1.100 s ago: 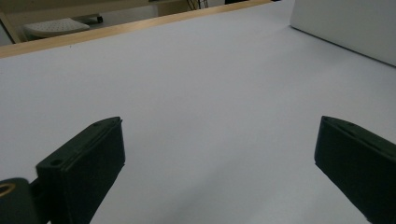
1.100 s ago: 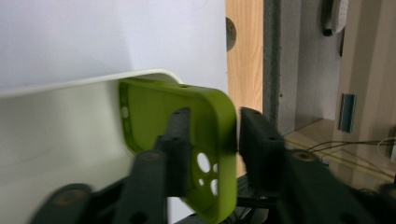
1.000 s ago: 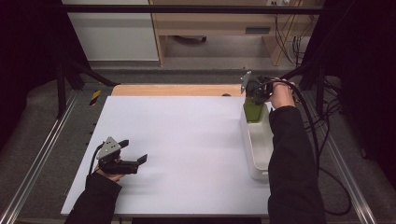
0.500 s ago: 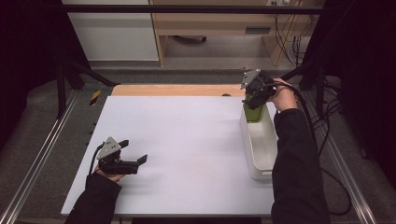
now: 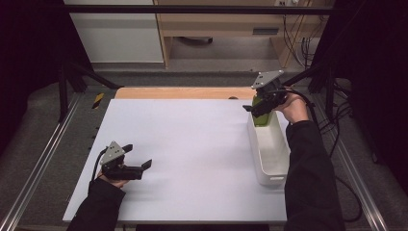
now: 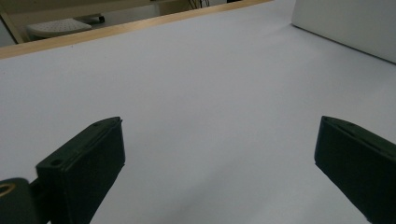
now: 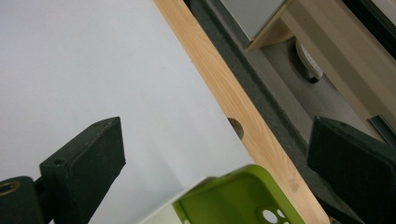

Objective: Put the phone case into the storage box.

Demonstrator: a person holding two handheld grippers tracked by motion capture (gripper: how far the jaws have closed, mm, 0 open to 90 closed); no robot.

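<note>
Green phone case (image 5: 261,117) stands propped in the far end of the white bin (image 5: 272,163) at the table's right edge, right gripper (image 5: 254,108) just above it, jaws just opened and clear of it; left gripper (image 5: 139,161) idles near-left, jaws apart, empty.

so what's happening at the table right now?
A person works with a gripper in each hand. The right gripper is over the far end of the white bin at the table's right edge, where a green phone case stands propped in the bin. Its fingers have just been opening and now stand wide, clear of the case below them, so it looks like a release. The left gripper rests on the white table near the front left, open, with nothing between its fingers.
</note>
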